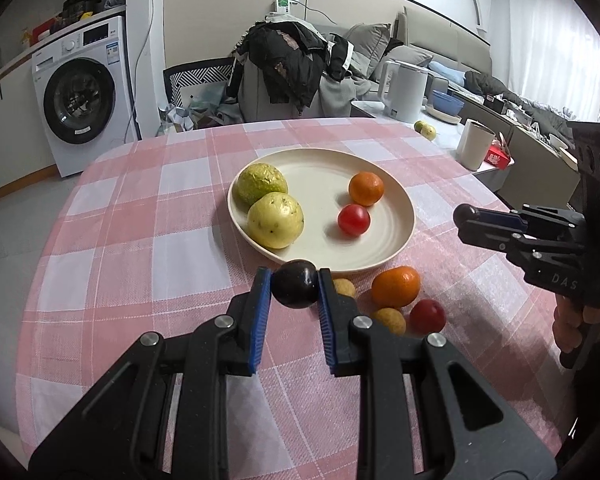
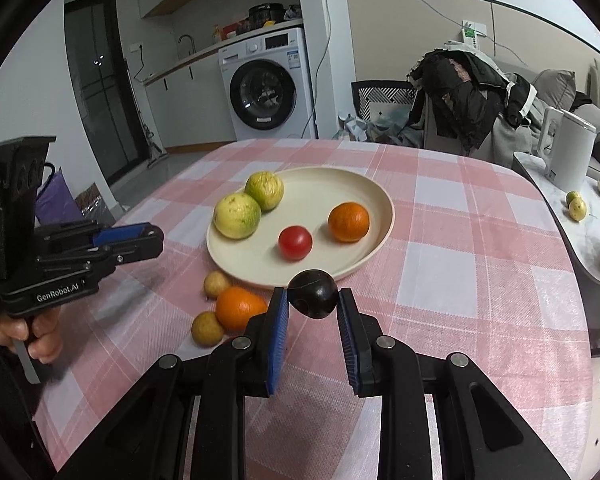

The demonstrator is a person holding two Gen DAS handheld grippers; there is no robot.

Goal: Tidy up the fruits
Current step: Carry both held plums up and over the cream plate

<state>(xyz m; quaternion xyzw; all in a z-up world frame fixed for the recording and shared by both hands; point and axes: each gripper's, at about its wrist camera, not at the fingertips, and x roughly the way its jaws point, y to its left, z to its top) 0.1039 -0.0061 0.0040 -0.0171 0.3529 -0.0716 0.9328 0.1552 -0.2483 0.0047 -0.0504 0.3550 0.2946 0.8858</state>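
Note:
A cream plate holds two yellow-green guavas, an orange and a red tomato. My left gripper is shut on a dark plum just before the plate's near rim. My right gripper is shut on another dark plum, also near the rim. On the cloth lie an orange, a red fruit and small tan fruits.
The table has a pink checked cloth. A side counter at the right carries a white kettle, a white cup, a blue bowl and two small fruits. A clothes-draped chair stands behind the table.

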